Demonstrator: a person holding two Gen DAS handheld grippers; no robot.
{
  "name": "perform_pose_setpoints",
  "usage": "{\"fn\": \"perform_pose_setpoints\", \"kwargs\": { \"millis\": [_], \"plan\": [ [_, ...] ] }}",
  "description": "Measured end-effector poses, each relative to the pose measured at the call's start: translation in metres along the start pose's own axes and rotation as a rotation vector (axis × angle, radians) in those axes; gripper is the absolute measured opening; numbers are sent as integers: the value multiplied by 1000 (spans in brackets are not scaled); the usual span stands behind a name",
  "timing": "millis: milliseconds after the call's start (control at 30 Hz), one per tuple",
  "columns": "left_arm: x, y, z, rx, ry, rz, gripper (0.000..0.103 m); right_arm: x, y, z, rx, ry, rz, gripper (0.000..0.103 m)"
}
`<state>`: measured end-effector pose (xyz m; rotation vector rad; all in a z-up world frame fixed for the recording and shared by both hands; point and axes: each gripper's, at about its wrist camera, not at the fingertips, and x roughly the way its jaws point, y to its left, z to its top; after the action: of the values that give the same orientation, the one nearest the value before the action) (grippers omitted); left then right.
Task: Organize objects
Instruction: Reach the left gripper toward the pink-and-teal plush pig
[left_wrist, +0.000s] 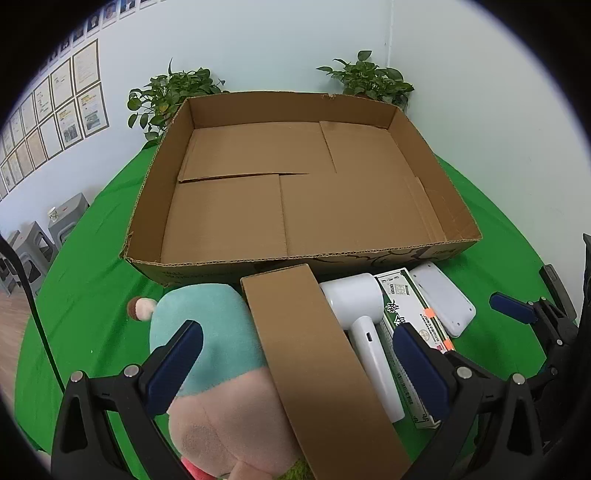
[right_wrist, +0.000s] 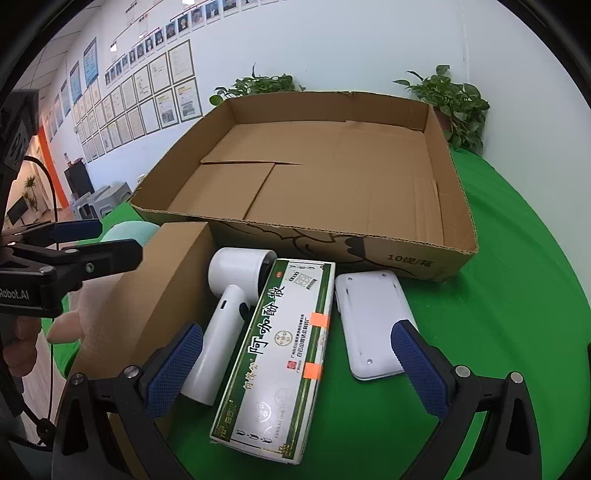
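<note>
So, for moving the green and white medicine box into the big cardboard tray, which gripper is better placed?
The right gripper, probably. It is open and the medicine box lies directly between its fingers. The left gripper, also open, is centered on the plain brown box instead.

The left gripper (left_wrist: 295, 369) stood with jaws fully spread, angled downward, nothing clamped. The right gripper (right_wrist: 295, 365) matched it, jaws wide, tilted downward, gripping nothing. A hand (right_wrist: 20, 347) was wrapped around the left gripper's handle.
</note>
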<state>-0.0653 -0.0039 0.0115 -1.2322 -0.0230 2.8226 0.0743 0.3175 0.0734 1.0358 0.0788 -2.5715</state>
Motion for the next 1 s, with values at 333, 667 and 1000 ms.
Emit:
{"fn": "perform_pose_setpoints", "kwargs": {
  "millis": [333, 667, 1000],
  "plan": [
    [-7, 4, -1, 1, -20, -2, 102, 0, 17, 0, -70, 17, -1, 103],
    [-5, 16, -7, -21, -4, -28, 102, 1, 27, -2, -82, 23, 22, 103],
    [-13, 34, -21, -51, -38, 34, 102, -11, 9, 3, -26, -13, 76, 103]
  ]
}}
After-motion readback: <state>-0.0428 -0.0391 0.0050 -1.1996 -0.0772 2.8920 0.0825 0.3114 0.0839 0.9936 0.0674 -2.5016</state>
